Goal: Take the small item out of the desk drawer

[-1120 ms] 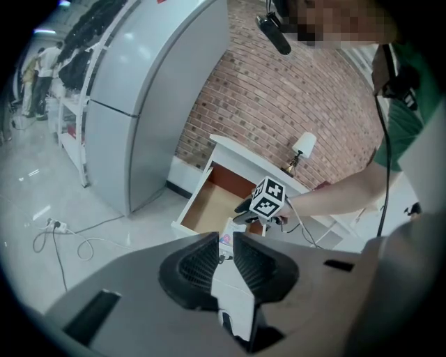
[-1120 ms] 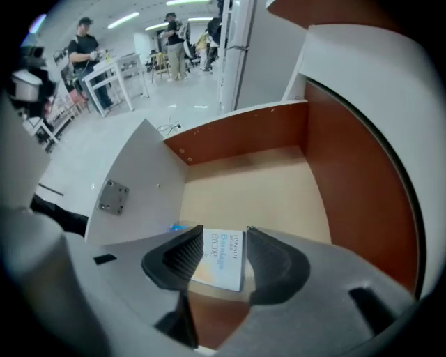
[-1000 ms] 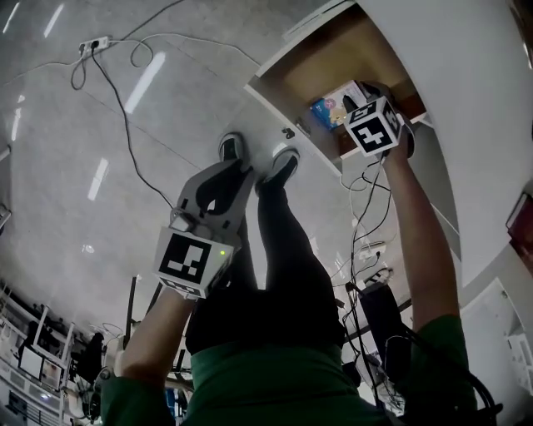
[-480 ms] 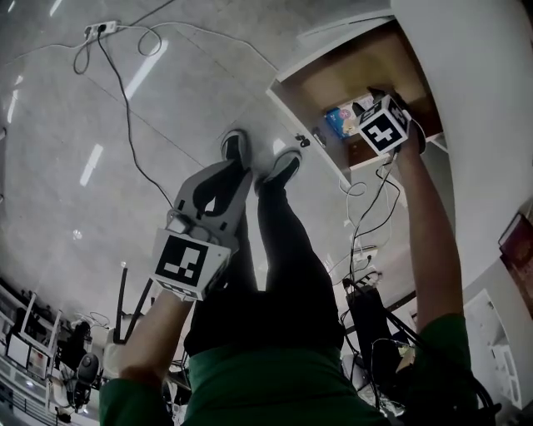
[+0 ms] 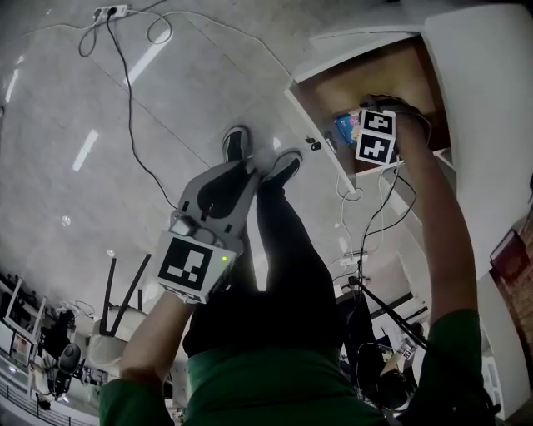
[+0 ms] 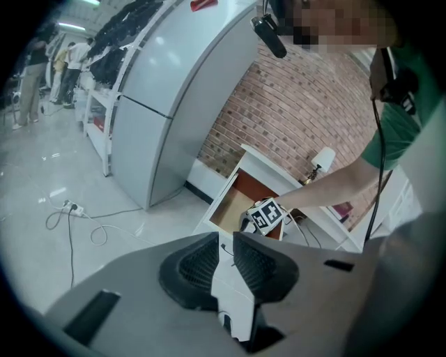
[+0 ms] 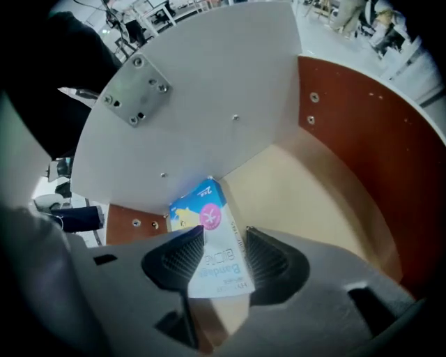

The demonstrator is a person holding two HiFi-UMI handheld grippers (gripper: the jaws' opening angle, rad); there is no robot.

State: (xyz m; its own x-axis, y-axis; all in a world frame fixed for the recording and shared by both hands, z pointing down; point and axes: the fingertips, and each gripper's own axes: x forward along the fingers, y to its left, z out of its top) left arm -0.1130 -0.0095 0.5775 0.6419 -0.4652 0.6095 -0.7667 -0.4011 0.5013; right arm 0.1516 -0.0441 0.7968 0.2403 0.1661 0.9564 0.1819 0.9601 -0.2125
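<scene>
The desk drawer (image 5: 366, 75) stands pulled open, with a wooden floor (image 7: 306, 195) and a white front panel (image 7: 202, 104). A small blue and white box (image 7: 216, 237) lies in its near corner and also shows as a blue patch (image 5: 344, 126) beside the marker cube. My right gripper (image 7: 224, 240) reaches into the drawer with a pad against each side of the box. The right gripper (image 5: 362, 121) is mostly hidden behind its cube in the head view. My left gripper (image 5: 240, 172) hangs over the person's legs, far from the drawer (image 6: 226, 206), pads nearly together and holding nothing.
A power strip (image 5: 112, 12) and a long cable (image 5: 129, 125) lie on the tiled floor. More cables (image 5: 366, 208) hang under the white desk top (image 5: 491, 108). The person's shoes (image 5: 258, 158) stand by the drawer front. A grey cabinet (image 6: 174, 90) and a lamp (image 6: 322, 159) stand near the brick wall.
The right gripper has gone a little deeper into the drawer and its cube has turned. The head view has shifted, so the drawer sits further right. The left gripper has hardly moved.
</scene>
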